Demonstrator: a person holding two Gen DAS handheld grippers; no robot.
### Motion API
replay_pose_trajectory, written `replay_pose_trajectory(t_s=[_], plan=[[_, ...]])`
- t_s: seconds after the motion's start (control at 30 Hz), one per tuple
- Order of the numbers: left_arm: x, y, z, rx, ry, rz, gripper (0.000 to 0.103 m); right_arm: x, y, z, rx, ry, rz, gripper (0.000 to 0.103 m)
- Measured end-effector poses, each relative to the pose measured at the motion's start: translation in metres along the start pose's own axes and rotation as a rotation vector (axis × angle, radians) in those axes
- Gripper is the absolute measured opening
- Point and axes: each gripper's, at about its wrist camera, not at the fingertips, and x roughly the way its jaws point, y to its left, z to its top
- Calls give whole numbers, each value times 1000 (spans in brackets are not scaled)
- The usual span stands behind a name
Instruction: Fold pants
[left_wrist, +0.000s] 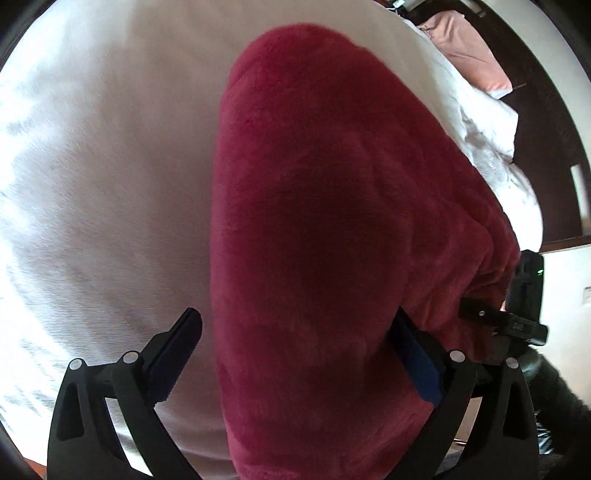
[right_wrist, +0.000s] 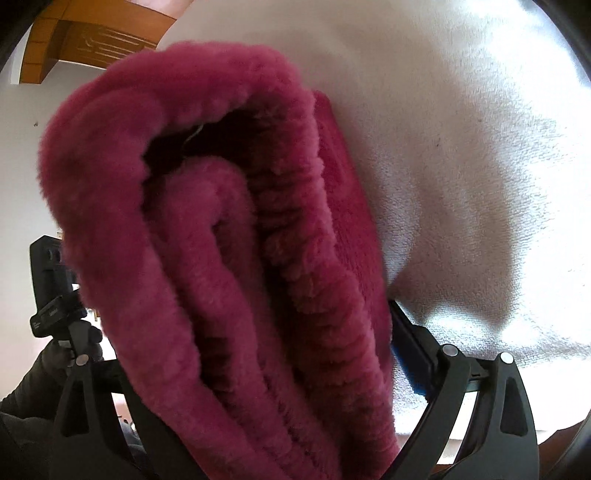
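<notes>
The pants (left_wrist: 314, 221) are dark pink fleece and fill the middle of the left wrist view, hanging over a white bed (left_wrist: 110, 184). My left gripper (left_wrist: 295, 354) stands wide open around the cloth, its left finger clear of it, its right finger partly behind it. In the right wrist view the pants (right_wrist: 221, 240) show as a thick folded bundle with a ribbed waistband. My right gripper (right_wrist: 258, 350) has the bundle between its jaws; the left finger is hidden behind the cloth. The right gripper also shows at the left wrist view's right edge (left_wrist: 517, 314).
White bedding (right_wrist: 461, 147) lies under and beside the pants. A pink pillow (left_wrist: 469, 48) and a white pillow (left_wrist: 491, 122) lie at the bed's far right by a dark headboard. A wooden cabinet (right_wrist: 92, 40) stands at top left. The left gripper's body (right_wrist: 51, 280) is at left.
</notes>
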Motion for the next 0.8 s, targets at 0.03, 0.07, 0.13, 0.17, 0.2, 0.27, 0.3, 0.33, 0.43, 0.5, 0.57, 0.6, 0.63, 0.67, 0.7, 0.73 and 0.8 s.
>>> replay_pose_trajectory(t_s=[0.03, 0.07, 0.13, 0.17, 0.2, 0.27, 0.3, 0.33, 0.43, 0.5, 0.57, 0.6, 0.63, 0.67, 0.7, 0.73, 0.8], plan=[[2, 3, 1, -16, 9, -22, 98, 2, 0, 3, 3, 2, 1, 95], [4, 5, 2, -26, 14, -37, 98, 1, -3, 3, 7, 6, 4, 95], [7, 9, 2, -51, 23, -64, 98, 1, -8, 6, 20, 13, 9, 95], [9, 11, 2, -67, 29, -79, 98, 2, -8, 8, 26, 14, 10, 94], [11, 13, 2, -84, 38, -94, 98, 2, -10, 9, 30, 18, 14, 94], [14, 16, 1, -120, 51, -124, 98, 5, -11, 17, 46, 25, 23, 89], [16, 17, 1, -135, 56, -137, 98, 4, -17, 23, 49, 27, 27, 87], [16, 18, 0, -147, 60, -149, 98, 3, -16, 23, 51, 27, 26, 84], [20, 18, -1, -177, 75, -210, 85, -1, -13, 30, 51, 20, 14, 73], [20, 16, -1, -177, 76, -215, 80, -6, -9, 32, 52, 11, 3, 67], [17, 14, 0, -168, 82, -228, 75, -11, -5, 33, 50, 2, -4, 59], [15, 14, -1, -164, 85, -237, 70, -12, -4, 30, 47, -5, -6, 57], [11, 14, -2, -161, 86, -246, 66, -14, -2, 28, 49, -14, -5, 55], [7, 15, -3, -158, 85, -253, 64, -18, 0, 26, 53, -23, -4, 53], [4, 15, -4, -154, 82, -259, 61, -22, 3, 27, 53, -32, -6, 52], [3, 14, -6, -151, 80, -264, 59, -24, 5, 27, 53, -37, -7, 51], [-4, 12, -6, -143, 74, -274, 57, -30, 10, 25, 50, -51, -3, 49]])
